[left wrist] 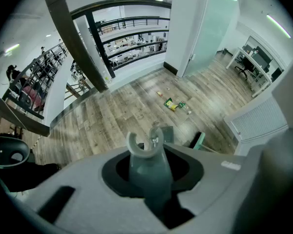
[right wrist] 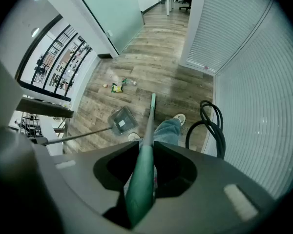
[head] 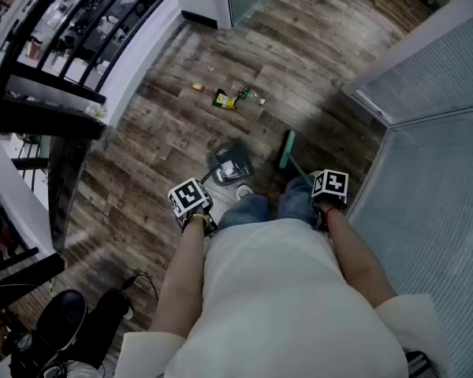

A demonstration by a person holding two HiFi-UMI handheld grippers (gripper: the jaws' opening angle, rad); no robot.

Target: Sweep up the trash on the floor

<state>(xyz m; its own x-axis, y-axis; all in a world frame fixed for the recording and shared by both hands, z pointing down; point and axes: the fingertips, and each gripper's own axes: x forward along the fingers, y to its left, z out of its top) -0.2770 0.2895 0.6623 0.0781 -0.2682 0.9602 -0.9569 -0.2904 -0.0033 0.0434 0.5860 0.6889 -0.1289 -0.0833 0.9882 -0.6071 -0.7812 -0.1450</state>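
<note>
Wooden floor planks (head: 181, 132) ran under the whole scene, with glass partitions on the right and a railing on the left. Standing on them, the person held both tools upright just ahead of the feet.

A green broom (right wrist: 151, 112) was the longest thing. Its head rested on the floor to the right of the dustpan, and the right gripper (right wrist: 144, 172) was clenched on the upper part of its handle. I judged it light and stiff. A hold that high gives reach but little leverage, so the head could wobble in a sweep.

A grey long-handled dustpan (head: 230, 164) sat on the floor just in front of the feet. The left gripper (left wrist: 147, 174) was clamped round its handle below the clip at the top. It looked like hard, light plastic, likely to skid on smooth planks if pushed.

Farther off lay the trash (head: 225, 99): a green-and-yellow wrapper and a few smaller scraps, well apart from both tools. These seemed featherlight and apt to scatter under a fast stroke.

A pale label on the dustpan and the wrapper's print were too small to read.
</note>
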